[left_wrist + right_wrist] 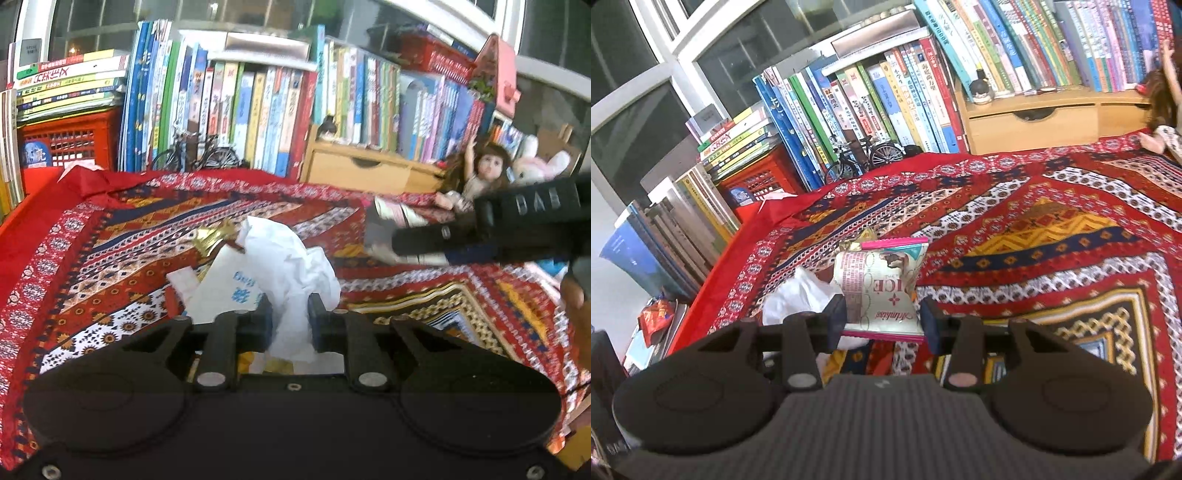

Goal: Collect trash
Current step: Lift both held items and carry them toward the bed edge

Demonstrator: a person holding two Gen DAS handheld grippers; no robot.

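My left gripper (291, 314) is shut on a crumpled white paper (288, 251), which bulges out above the pads, a little over the patterned red cloth (424, 295). A flat white packet with blue letters (229, 291) sits against the paper's left side, and a gold wrapper (214, 236) lies just beyond it. My right gripper (882, 317) is shut on a snack packet with pink seams (879, 284), held up off the cloth. In the left wrist view that gripper (388, 236) comes in from the right with the packet (391, 212). The right wrist view shows the white paper (801, 299) low left of the packet.
Rows of upright books (258, 110) line the far side, with a wooden drawer box (362, 170), a model bicycle (195, 153) and a red crate (70, 144). A doll (476, 173) and a plush rabbit (535, 162) sit at the cloth's far right.
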